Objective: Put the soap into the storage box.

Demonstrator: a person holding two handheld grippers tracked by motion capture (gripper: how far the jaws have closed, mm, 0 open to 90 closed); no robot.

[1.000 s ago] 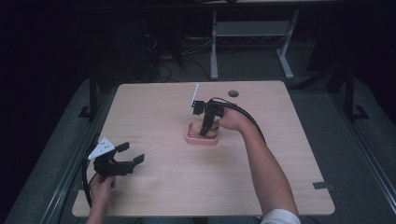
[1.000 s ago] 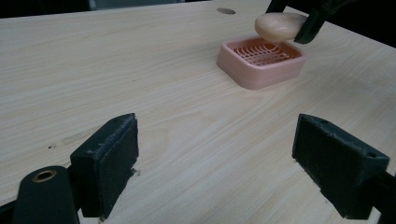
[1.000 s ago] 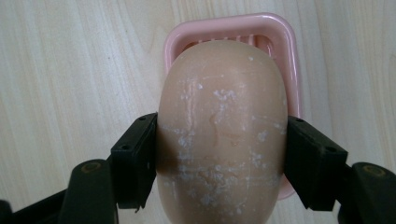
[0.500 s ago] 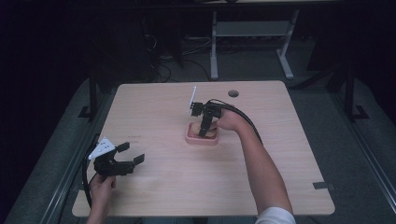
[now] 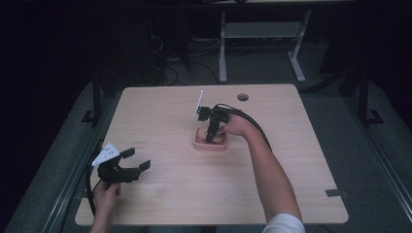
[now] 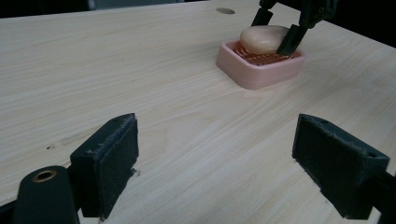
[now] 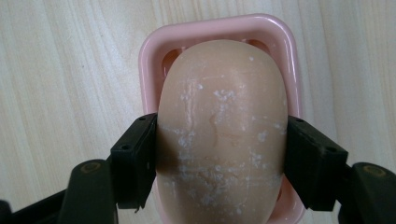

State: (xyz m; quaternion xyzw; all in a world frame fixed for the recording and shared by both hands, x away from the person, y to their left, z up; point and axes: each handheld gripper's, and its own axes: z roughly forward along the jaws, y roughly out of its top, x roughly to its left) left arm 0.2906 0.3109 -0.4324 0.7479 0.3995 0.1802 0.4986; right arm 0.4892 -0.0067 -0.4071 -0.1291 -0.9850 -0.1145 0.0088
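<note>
A pink soap dish (image 5: 198,144) stands near the middle of the wooden table (image 5: 291,160). In it lies a beige bar of soap (image 7: 222,116), speckled white, with one end tilted up in the left gripper view (image 6: 262,38). My right gripper (image 5: 210,137) points down into the dish, its two black jaws pressed against the soap's long sides (image 7: 219,154). The dish's rim (image 7: 149,51) shows around the bar. My left gripper (image 5: 137,160) is held low over the table's front left corner, jaws wide open (image 6: 217,163) with nothing between them, facing the dish (image 6: 257,72).
A dark round hole (image 5: 243,97) sits near the table's far edge. A strip of black tape (image 5: 336,192) marks the front right edge. A black cable (image 5: 255,127) trails along the right forearm. A white desk frame (image 5: 262,34) stands beyond the table.
The right hand and gripper have shifted only slightly over the dish. The left gripper has stayed where it was, still open.
</note>
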